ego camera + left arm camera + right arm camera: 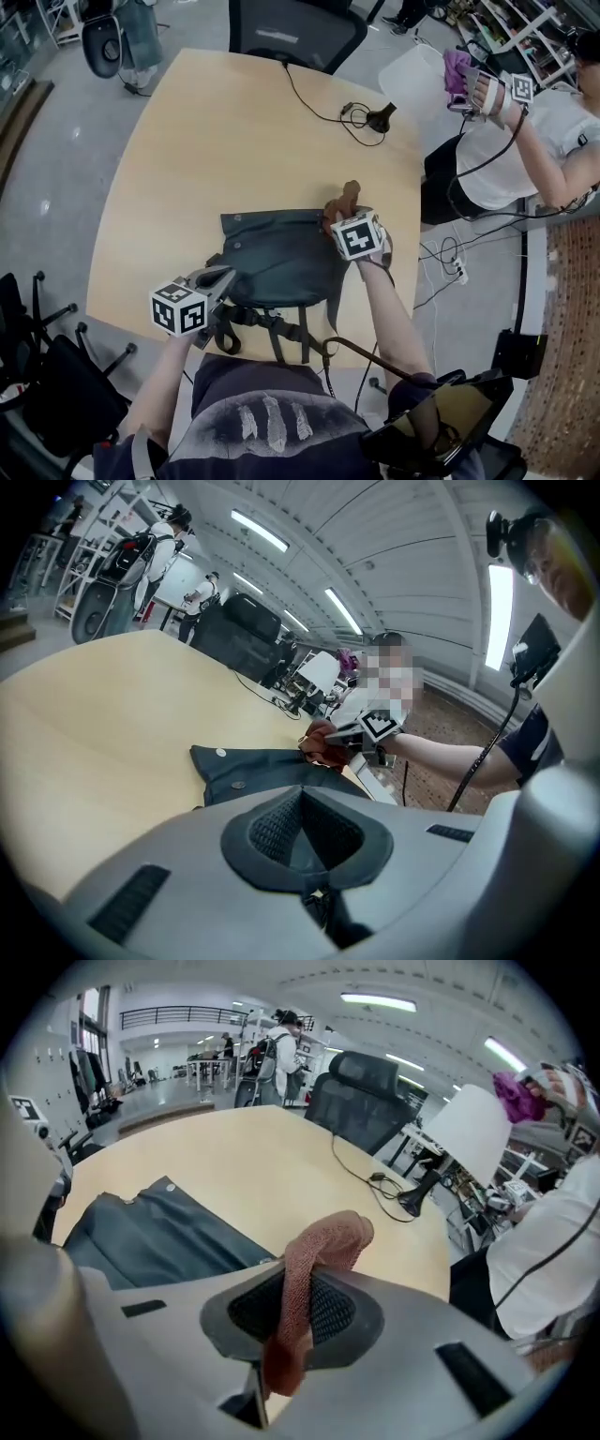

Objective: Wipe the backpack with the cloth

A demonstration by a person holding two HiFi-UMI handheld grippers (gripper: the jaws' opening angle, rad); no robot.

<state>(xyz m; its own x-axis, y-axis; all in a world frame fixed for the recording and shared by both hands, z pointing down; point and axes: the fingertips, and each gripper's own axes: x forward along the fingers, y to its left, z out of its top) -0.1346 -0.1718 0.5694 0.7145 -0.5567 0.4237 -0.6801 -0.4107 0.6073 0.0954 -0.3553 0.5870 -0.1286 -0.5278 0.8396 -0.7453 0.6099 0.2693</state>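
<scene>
Closest in the head view is the person's dark shirt (pixel 262 422), and just beyond it the grey-green backpack (pixel 277 258) lies flat at the near edge of the wooden counter (pixel 225 141), its straps hanging off toward the person. The left gripper (pixel 217 279) sits at the pack's near-left corner. The right gripper (pixel 336 217) is at the far-right corner, with a reddish-brown cloth (pixel 347 197) poking out beyond it.

In the left gripper view, its fingers are pinched on a fold of the backpack's fabric, and the rest of the pack spreads away toward the far right, where the cloth rests on its edge.

In the right gripper view, its fingers are clamped on the cloth, which runs up between them and curls over past the tips. The backpack lies to the left, just beside the fingers.
</scene>
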